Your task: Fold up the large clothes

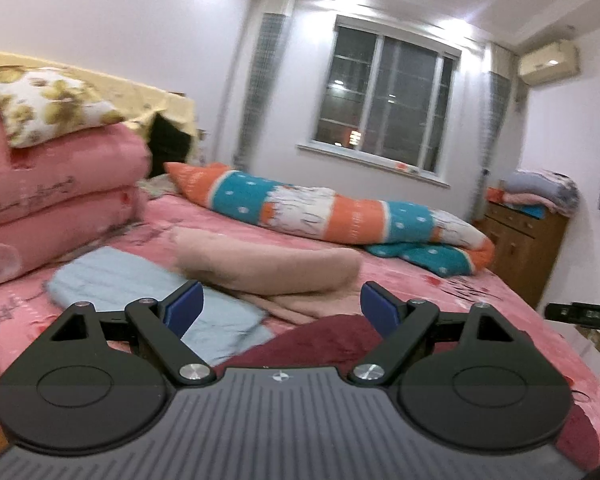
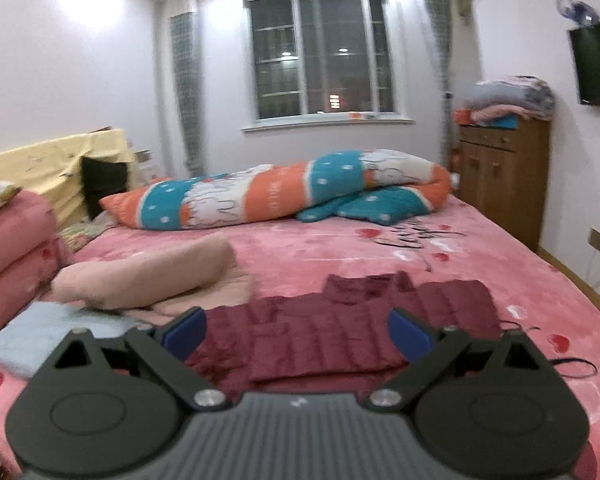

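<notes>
A dark red quilted garment (image 2: 340, 332) lies spread flat on the pink bed, collar toward the window. In the left wrist view only part of the dark red garment (image 1: 320, 344) shows, just under the fingers. My right gripper (image 2: 296, 332) hovers open above its near edge, holding nothing. My left gripper (image 1: 282, 306) is open too, above the garment's left part. A folded light blue garment (image 1: 140, 292) and a rolled beige garment (image 1: 268, 268) lie to the left; the right wrist view shows the blue garment (image 2: 56, 332) and the beige garment (image 2: 148, 276) as well.
A pink bedspread (image 2: 380, 248) covers the bed. An orange, teal and white quilt (image 2: 284, 188) lies along the far side. Stacked pink quilts (image 1: 52, 200) stand at the left. A wooden cabinet (image 2: 500, 176) stands at the right wall. A black cord (image 2: 572, 364) lies beside the garment.
</notes>
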Demonstrator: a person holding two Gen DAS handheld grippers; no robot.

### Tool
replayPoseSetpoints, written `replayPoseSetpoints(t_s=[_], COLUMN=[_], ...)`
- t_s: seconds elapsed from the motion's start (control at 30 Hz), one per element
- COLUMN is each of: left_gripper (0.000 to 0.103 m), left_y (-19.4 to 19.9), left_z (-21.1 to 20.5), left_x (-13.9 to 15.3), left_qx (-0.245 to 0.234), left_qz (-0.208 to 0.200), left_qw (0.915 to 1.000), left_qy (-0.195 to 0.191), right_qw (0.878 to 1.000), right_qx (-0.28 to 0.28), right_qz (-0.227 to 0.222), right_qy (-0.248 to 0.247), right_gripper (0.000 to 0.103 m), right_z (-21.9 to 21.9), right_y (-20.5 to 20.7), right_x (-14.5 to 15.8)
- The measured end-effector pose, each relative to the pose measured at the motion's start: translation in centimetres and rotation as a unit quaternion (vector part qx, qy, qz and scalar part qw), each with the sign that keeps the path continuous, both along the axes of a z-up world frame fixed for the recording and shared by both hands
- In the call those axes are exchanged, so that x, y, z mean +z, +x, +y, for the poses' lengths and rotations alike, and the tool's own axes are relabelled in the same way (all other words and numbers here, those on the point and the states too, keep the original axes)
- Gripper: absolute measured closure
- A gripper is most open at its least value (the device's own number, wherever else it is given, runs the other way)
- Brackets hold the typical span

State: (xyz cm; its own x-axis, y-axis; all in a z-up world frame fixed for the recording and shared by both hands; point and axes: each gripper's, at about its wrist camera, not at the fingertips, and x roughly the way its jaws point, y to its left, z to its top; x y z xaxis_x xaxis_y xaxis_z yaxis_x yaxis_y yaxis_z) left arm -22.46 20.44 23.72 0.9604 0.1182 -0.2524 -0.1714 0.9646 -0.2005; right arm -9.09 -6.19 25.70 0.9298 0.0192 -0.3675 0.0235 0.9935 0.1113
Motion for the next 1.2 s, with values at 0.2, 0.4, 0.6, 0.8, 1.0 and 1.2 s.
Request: replayPoseSetpoints(t_s=[0.2,0.4,0.6,0.8,1.0,1.2], left_gripper=[0.0,0.0,0.0,0.0,0.0,0.0], left_y=[-0.4,1.4,4.8,7.6,10.0,12.1], left_z=[1.7,3.8,5.5,6.8,7.5,7.5], left_x=[-1.2,-5.2,-11.7,-16.7,-19.2,-20.7], left_qx=[0.038,0.047,0.056,0.072,0.08,0.092], left_qz=[0.022,0.066,0.119,0.167,0.195,0.216], left_qw=[0.999,0.9951,0.982,0.9566,0.9359,0.9238], left_qy=[-0.008,-0.056,-0.136,-0.227,-0.282,-0.302], right_qw=[0.999,0.994,0.986,0.981,0.979,0.979], right_qx=[0.048,0.102,0.144,0.172,0.182,0.182], right_qz=[-0.001,0.013,0.024,0.039,0.052,0.064], right_qy=[-0.006,-0.028,-0.074,-0.083,-0.075,-0.071], right_gripper=[0.004,0.004,0.004,0.004,0.004,0.004], right_z=[2.5,5.8,9.1,10.4,11.0,10.6], right_y=[-0.3,0.8,1.4,1.9,2.6,3.1], right_x=[0.7,-1.0,-3.9,-6.2,-7.3,-8.2])
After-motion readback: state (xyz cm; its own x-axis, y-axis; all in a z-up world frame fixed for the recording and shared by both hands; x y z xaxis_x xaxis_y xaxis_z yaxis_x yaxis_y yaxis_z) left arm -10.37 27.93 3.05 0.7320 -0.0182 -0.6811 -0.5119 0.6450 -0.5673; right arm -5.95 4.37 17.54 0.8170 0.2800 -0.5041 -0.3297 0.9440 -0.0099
